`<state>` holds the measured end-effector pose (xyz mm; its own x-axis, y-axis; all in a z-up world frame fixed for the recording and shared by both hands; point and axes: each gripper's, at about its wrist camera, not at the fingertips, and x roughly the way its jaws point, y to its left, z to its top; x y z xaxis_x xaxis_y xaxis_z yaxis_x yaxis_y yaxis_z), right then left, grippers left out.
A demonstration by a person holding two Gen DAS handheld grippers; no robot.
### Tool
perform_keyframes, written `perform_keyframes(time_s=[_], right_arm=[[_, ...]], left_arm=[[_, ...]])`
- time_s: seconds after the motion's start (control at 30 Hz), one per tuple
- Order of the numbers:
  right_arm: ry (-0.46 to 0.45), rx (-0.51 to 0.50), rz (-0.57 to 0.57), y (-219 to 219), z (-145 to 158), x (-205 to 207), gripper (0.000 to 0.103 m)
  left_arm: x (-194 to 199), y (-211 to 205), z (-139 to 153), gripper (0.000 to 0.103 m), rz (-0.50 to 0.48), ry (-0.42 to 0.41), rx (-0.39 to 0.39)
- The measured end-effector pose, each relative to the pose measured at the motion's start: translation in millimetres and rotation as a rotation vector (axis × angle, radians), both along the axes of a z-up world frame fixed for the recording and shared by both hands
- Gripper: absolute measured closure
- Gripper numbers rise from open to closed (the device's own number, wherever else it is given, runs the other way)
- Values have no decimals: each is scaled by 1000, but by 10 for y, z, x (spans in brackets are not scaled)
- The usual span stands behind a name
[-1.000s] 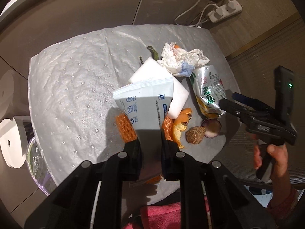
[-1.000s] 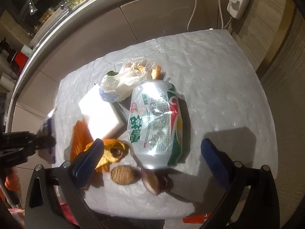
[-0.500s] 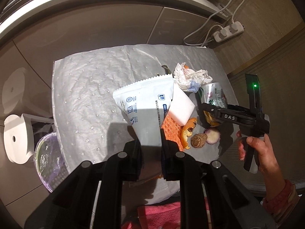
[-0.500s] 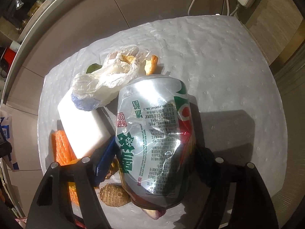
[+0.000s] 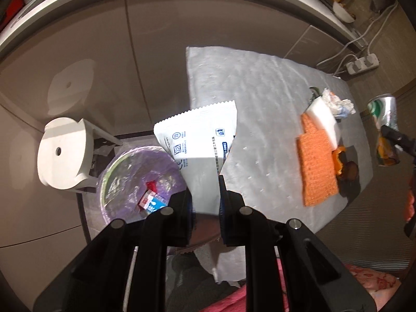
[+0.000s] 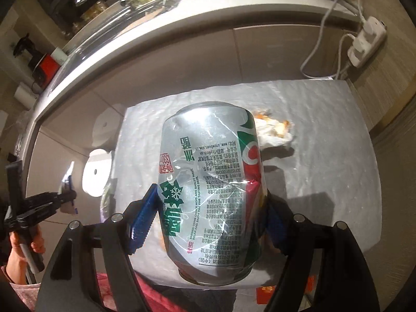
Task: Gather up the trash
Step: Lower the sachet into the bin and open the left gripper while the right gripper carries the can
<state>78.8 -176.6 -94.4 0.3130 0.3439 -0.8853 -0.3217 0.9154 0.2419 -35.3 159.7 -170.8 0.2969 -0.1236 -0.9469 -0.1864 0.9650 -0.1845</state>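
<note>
Both loads are on their way to the bin [image 5: 124, 171]: the left gripper [image 5: 205, 202] pinches a white packet [image 5: 200, 140] beside its rim, and the right gripper [image 6: 210, 223] clamps a dented can [image 6: 210, 195] above the mat [image 6: 325, 171]. Next, I'd say, the packet needs carrying over the opening and letting go.

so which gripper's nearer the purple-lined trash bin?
Left. The left gripper hangs beside the trash bin, gripping a white packet. The right gripper is across the table, holding the beer can.

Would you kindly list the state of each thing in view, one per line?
Left claw: shut on the white packet, held near the bin.
Right claw: shut on the dented can, lifted off the table.
Bin: open, purple liner, some trash inside.
Orange net: lying flat on the table.
</note>
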Motion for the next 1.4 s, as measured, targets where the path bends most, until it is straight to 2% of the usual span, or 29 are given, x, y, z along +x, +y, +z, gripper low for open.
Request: perform_keyframes(time_s=[0.27, 0.57, 0.87, 0.93, 0.97, 1.0, 1.2, 1.3, 1.4], right_arm=[[15, 0, 138, 1037, 126, -364, 28], [51, -43, 232, 1848, 60, -793, 28], [77, -74, 276, 2228, -76, -1002, 28], [83, -80, 284, 2267, -99, -1037, 28], [85, -83, 288, 2269, -111, -1060, 28], [87, -86, 291, 2283, -119, -1072, 28], [95, -93, 313, 2337, -150, -1103, 28], [97, -91, 321, 2363, -170, -1102, 28], [98, -90, 332, 2405, -219, -1078, 28]], left_arm=[[-258, 319, -521, 87, -71, 44, 132], [-314, 452, -1089, 87, -174, 94, 165], [-317, 547, -1577, 86, -184, 181, 170], [-319, 537, -1677, 73, -194, 210, 164], [-324, 529, -1708, 71, -196, 215, 168], [-328, 521, -1733, 65, -199, 220, 174], [-358, 477, -1641, 45, -194, 194, 167], [-383, 484, -1466, 44, -191, 152, 167], [-445, 554, -1143, 43, -163, 80, 167]])
